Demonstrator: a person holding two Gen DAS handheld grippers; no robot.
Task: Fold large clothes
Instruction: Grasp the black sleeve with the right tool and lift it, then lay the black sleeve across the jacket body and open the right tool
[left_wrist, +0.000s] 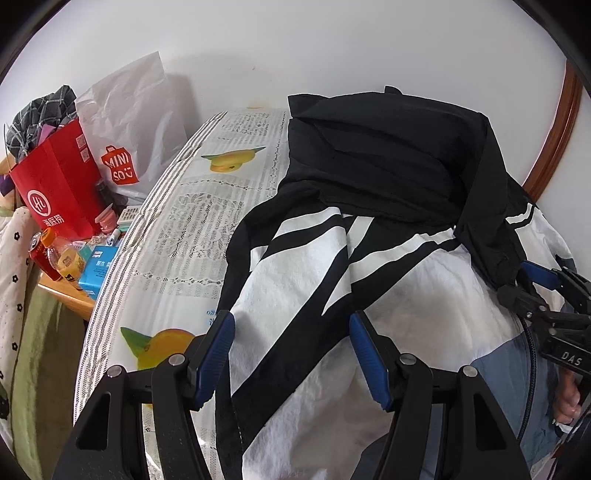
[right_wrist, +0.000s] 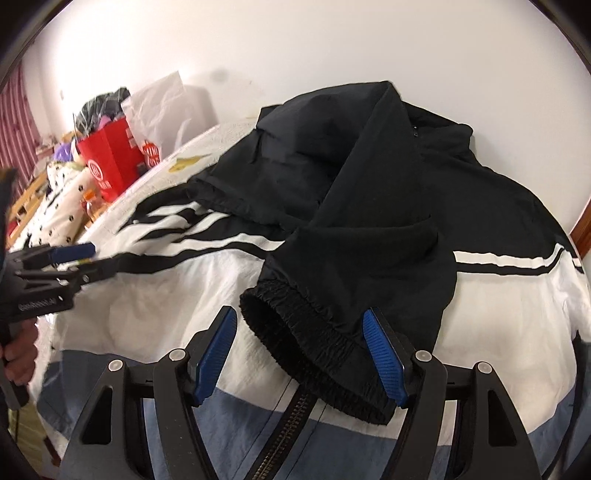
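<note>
Left wrist view first: the left gripper (left_wrist: 291, 328) sits nearest, its 2 blue ribbed fingers (left_wrist: 218, 354) spread wide with nothing between them, hovering over the white, black and blue-grey zip-up windbreaker jacket (left_wrist: 295, 280). The jacket lies spread on a bed with a newsprint-patterned cover (left_wrist: 207, 206) printed with yellow cartoon figures. At the right edge of this view the right gripper (left_wrist: 532, 275) appears from the side, at the black sleeve (left_wrist: 491, 206) — whether it touches the fabric cannot be told. Beyond the bed's left edge stand a red paper shopping bag (left_wrist: 55, 184) and a white plastic MINISO bag (left_wrist: 125, 122) on a crowded wooden side table (left_wrist: 70, 295), with a white wall (left_wrist: 295, 48) behind.

Right wrist view: the right gripper (right_wrist: 299, 332) is also parted wide, gripping nothing, its fingers flanking the black elastic cuff (right_wrist: 306, 339) of the sleeve, which lies folded across the jacket's white front. Just below the cuff runs the jacket's black zipper (right_wrist: 284, 428) through the blue-grey hem panel. Farther up, the black upper body and collar are bunched toward the wall. At the left edge the left gripper (right_wrist: 86, 260) shows side-on, slightly blurred, its fingers apart beside a black band of the jacket — contact cannot be judged. The person's hand (right_wrist: 18, 350) holds its handle.
</note>
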